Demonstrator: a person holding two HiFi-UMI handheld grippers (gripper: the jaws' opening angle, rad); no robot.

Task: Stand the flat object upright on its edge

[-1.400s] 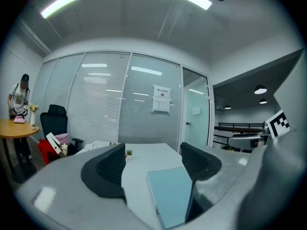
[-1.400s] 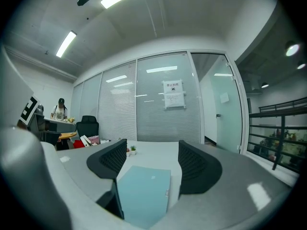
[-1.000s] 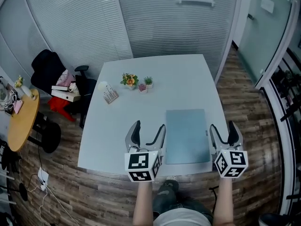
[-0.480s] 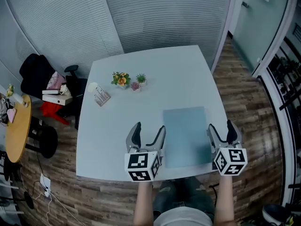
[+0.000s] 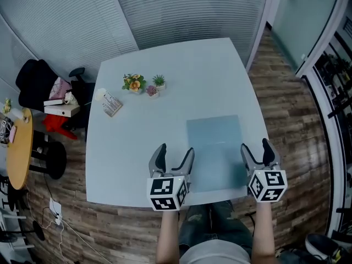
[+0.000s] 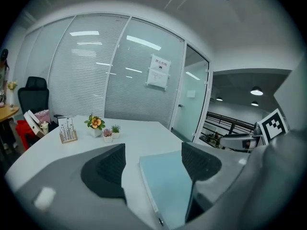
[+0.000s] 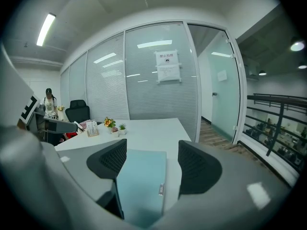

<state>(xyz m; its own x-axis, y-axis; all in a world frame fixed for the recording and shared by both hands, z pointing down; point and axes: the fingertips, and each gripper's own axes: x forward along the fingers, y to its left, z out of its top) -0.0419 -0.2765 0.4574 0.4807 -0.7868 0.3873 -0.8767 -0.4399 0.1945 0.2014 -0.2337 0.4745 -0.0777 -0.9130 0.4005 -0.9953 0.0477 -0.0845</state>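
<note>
A pale blue flat folder (image 5: 216, 152) lies flat on the white table (image 5: 165, 125), near its front right edge. The folder (image 6: 168, 183) also shows in the left gripper view, and the folder (image 7: 141, 181) in the right gripper view, where a small label sits on its right edge. My left gripper (image 5: 173, 157) hovers open just left of the folder. My right gripper (image 5: 256, 152) hovers open at the folder's right edge. Neither holds anything.
Small potted plants (image 5: 141, 84) and a card holder (image 5: 110, 103) stand at the table's far left. A black chair with stacked books (image 5: 52, 95) and a round wooden table (image 5: 16, 147) sit to the left. Glass walls with blinds (image 5: 181, 10) stand behind.
The head view has shifted, so the table sits higher and further left in the picture. Both grippers stay open at about the same places beside the folder.
</note>
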